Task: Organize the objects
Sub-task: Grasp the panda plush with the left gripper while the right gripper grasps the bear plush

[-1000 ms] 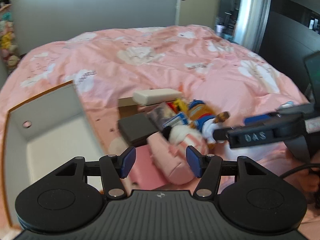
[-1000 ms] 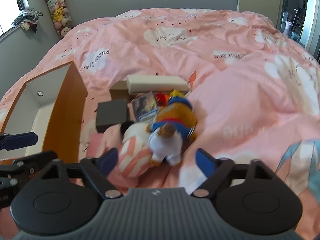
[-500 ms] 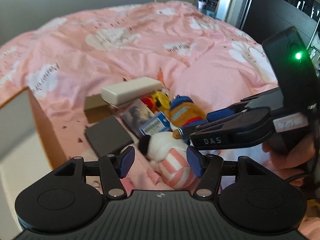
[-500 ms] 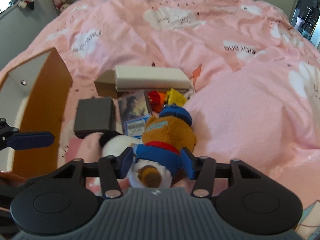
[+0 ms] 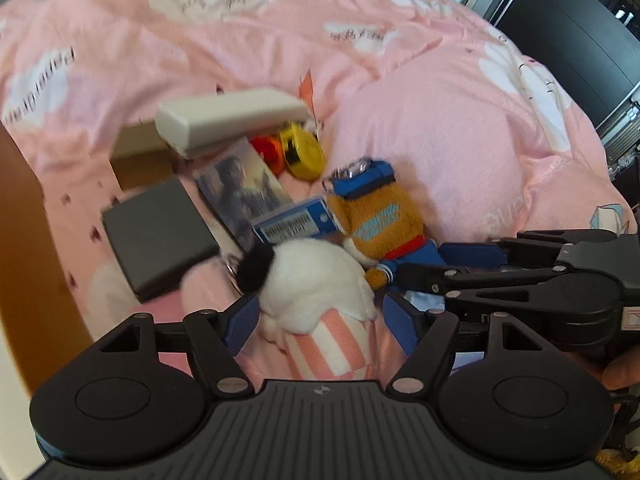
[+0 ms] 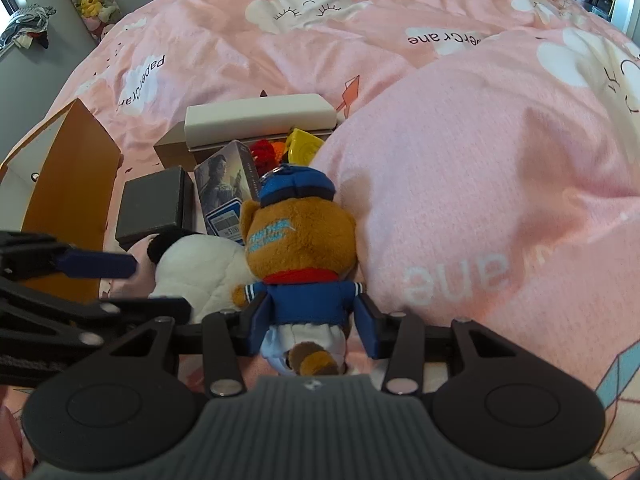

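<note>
A pile of objects lies on the pink bed. A brown bear plush (image 6: pixel 300 240) in a blue jacket and cap lies face down; it also shows in the left wrist view (image 5: pixel 380 216). My right gripper (image 6: pixel 308 330) is closed on the bear's lower body. A white plush with pink-striped base (image 5: pixel 320 296) lies beside it, also in the right wrist view (image 6: pixel 200 268). My left gripper (image 5: pixel 320 322) is open, its fingers on either side of the white plush without clearly touching it.
Behind the plushes lie a dark grey box (image 5: pixel 158 232), a picture case (image 5: pixel 242 188), a blue-white card box (image 5: pixel 294 224), a yellow tape measure (image 5: pixel 302 152), a red item (image 5: pixel 268 148) and a white box (image 5: pixel 228 118). A wooden drawer (image 6: pixel 68 184) stands left.
Both grippers moved forward and down onto the pile. The right gripper closed around the bear's body. The left gripper came to straddle the white plush.
</note>
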Demonstrator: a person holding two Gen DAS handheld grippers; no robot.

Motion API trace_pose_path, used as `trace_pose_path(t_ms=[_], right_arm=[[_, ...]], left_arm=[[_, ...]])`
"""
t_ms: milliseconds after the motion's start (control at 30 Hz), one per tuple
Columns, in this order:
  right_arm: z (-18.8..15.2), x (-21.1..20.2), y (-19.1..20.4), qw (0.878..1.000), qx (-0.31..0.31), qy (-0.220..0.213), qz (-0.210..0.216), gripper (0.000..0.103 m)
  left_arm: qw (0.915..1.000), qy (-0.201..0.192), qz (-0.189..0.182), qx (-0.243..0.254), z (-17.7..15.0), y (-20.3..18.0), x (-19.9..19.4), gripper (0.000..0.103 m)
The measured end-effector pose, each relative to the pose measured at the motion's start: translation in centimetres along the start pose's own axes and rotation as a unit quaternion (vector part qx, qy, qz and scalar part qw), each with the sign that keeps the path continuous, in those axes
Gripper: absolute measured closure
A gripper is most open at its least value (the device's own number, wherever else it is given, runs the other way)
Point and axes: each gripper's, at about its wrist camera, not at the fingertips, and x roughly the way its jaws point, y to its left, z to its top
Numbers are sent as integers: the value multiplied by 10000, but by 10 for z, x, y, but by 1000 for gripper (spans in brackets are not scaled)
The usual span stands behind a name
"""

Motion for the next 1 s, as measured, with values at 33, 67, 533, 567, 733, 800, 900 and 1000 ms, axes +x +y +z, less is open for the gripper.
trace_pose_path(t_ms=[33,67,533,567,733,800,900,1000], right_arm=[[0,1,-1,10000,1,10,19,56],[1,1,-2,10000,12,23,44,56],[3,12,-13,9992,335,86,219,55],[3,12,-13,9991,349,78,242,54],[2,7,-7,9992,280,-15,301,60],[2,3,-5,9989,309,-70,354,61],[2,-4,-2,9983,340,-133,454,61],[2,-9,1,9976,356,-138,572,61]], left_arm=[[9999,72,-23,-90,0,2,4,23],[9997,144,-36,-207,0,5,9,25],[9917,362,-596,-1079,-8,33,34,25],[9913,338,-615,-1112,-10,34,34,27],[9889,206,-695,-1299,-9,39,24,38],[9874,111,-762,-1383,-8,43,17,40],[9813,3,-986,-1650,-9,54,5,41],[9759,-86,-1148,-1852,-10,63,-3,42]])
